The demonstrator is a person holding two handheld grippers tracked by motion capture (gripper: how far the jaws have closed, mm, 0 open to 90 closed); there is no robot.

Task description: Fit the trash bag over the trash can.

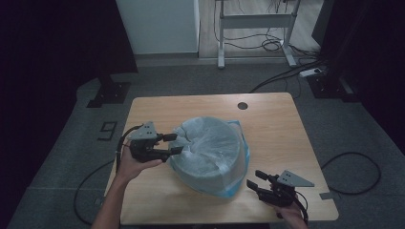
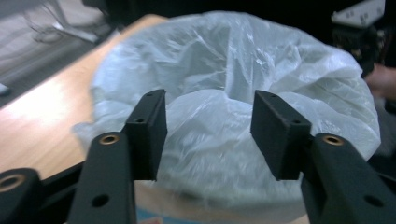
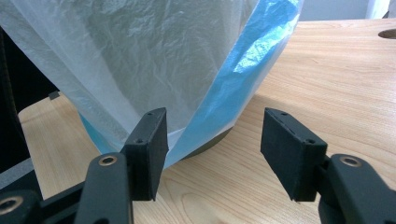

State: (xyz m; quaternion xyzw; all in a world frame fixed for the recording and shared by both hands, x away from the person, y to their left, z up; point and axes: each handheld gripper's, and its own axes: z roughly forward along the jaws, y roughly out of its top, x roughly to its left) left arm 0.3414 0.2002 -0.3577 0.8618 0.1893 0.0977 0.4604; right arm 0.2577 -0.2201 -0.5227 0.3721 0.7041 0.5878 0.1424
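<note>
**Lined bin on bench, both grippers unloaded**

A round bin (image 1: pixel 210 164) stood near the middle of the wooden bench (image 1: pixel 277 124), covered by a pale translucent plastic bag (image 1: pixel 207 143) drawn over its top and down its sides. A blue plastic layer (image 1: pixel 237 179) showed beneath the pale one along the right side and near edge, hanging to the bench surface. In the right gripper view the dark base of the bin was seen resting on the bench under the blue film (image 3: pixel 233 88).

The left gripper (image 1: pixel 174 143) was held at the left side of the bin, level with its upper rim, jaws pointed toward the bag. Its jaws were spread; the left gripper view showed crumpled bag film (image 2: pixel 233 93) beyond and between them, with neither pad pressing on it.

The right gripper (image 1: pixel 254 180) sat low at the near right corner of the bench, just beside the hanging blue film. Its jaws were spread with nothing between them; the left pad stood very close to the film, and contact could not be confirmed.

No brand, label or legible writing was found on the bag, the bin or the grippers. A round cable hole (image 1: pixel 242 105) was noted at the far edge of the bench.
</note>
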